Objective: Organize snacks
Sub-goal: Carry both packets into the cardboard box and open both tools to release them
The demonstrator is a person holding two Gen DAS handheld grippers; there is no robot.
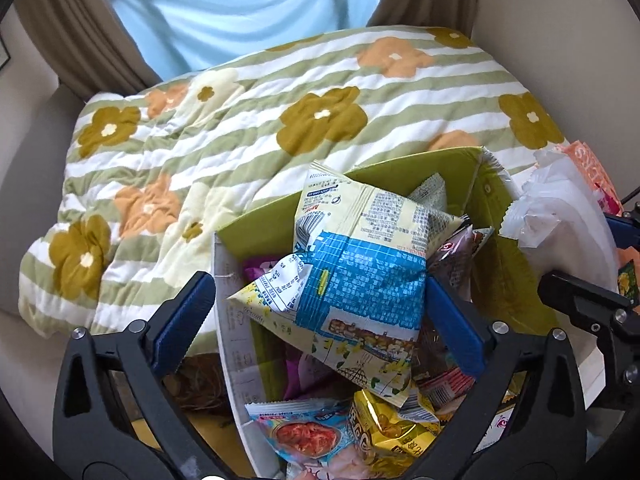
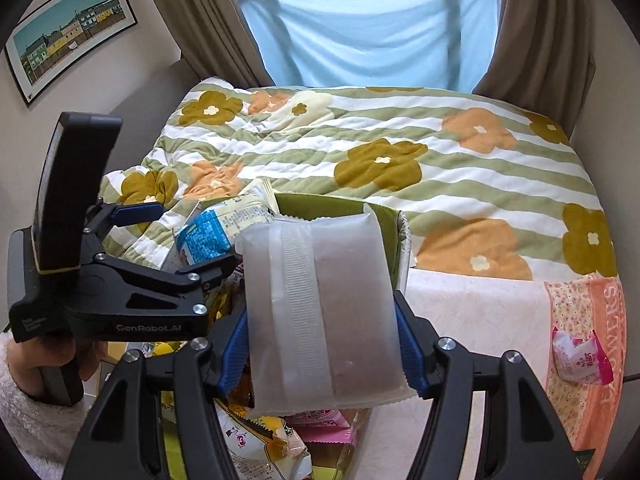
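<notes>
**Dropping packets into the green box**

Left wrist view: the left gripper (image 1: 320,304) stands with its jaws spread wide, straddling the near-left corner of the green box (image 1: 492,196). A blue-and-cream snack bag (image 1: 360,264) lies between the blue pads (image 1: 182,320) on top of the heap in the box. The pads look clear of it, though the right pad is partly hidden behind the bag, so I judge it released rather than held. It lies face down, printed panels up, puffy and creased, one corner poking over the box's far wall. Below it in the box are a gold packet (image 1: 384,432) and a pale blue packet with a red picture (image 1: 304,432). Beyond the box lies the flowered quilt (image 1: 280,120).

Right wrist view: the right gripper (image 2: 320,344) is closed partway on a frosted white pouch (image 2: 320,304), pads pressing its two long edges. The pouch hangs directly above the box's open top, back side showing, with a ridged seam strip down its length and dark contents dimly visible. It looks soft and slippery. To the right of the box, on the peach cloth (image 2: 588,344), one small pink-and-white packet (image 2: 580,356) waits.

The step in hand seems to be loading. Next, the pouch wants lowering over a free spot in the box, then letting go; the left tool should clear away first.
</notes>
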